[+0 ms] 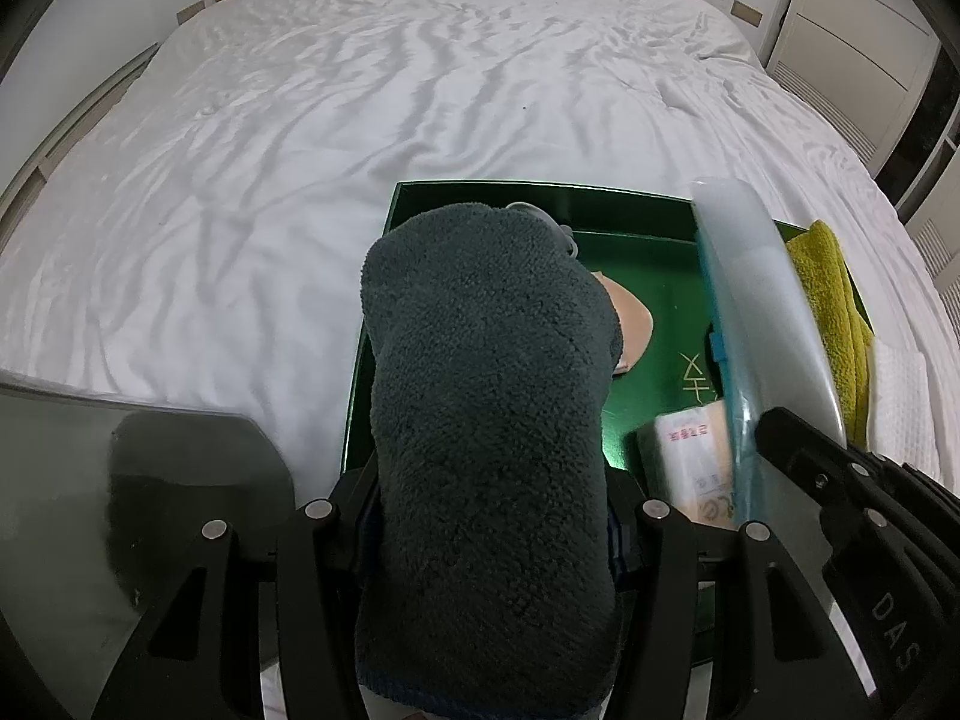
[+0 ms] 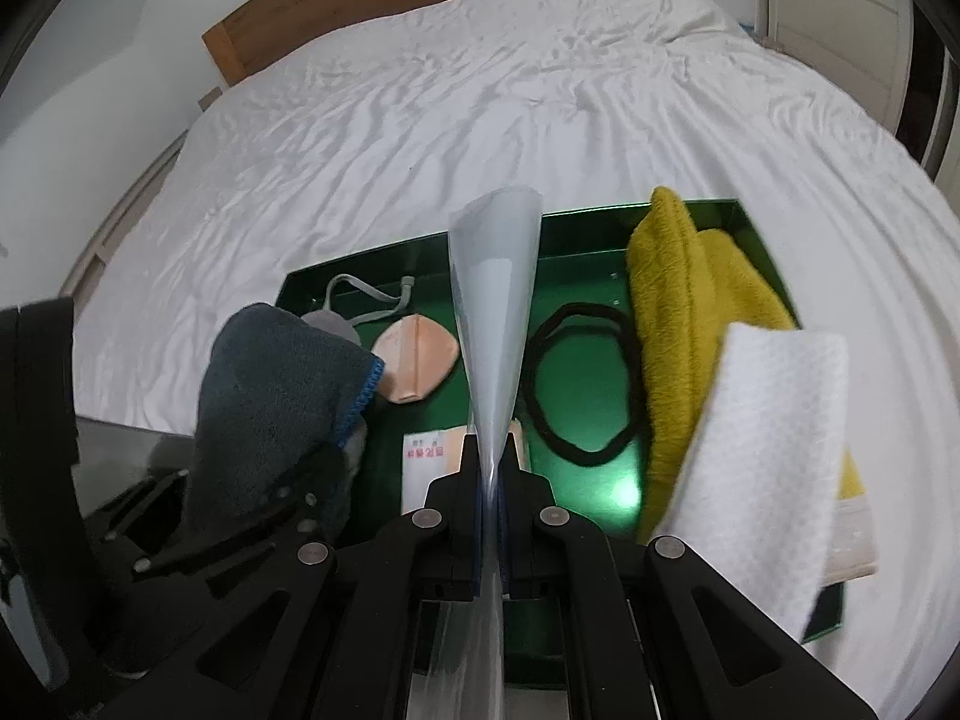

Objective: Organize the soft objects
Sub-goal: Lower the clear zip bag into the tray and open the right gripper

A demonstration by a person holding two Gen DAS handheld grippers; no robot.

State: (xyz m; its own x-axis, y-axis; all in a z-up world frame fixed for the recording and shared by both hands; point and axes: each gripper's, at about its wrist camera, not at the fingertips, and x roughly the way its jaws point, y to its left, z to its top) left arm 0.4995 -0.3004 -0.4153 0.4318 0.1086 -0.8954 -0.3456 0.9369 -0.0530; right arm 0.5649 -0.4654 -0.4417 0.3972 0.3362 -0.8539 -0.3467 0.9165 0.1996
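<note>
Two grippers over the green tray (image 2: pixel 753 222): left gripper (image 1: pixel 486 516) clamps a dark teal towel (image 1: pixel 486 396) above the tray's left end, long axis pointing toward its far wall. Right gripper (image 2: pixel 493 468) pinches a clear pouch (image 2: pixel 495 300) edge-on over the tray's middle. I'd lower the towel flat beside the mask (image 2: pixel 414 354), then release.

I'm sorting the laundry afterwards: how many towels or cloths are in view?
3: dark grey towel in the left hand-held gripper, yellow towel at the tray's right side, white cloth overlapping it. More may be hidden.
</note>
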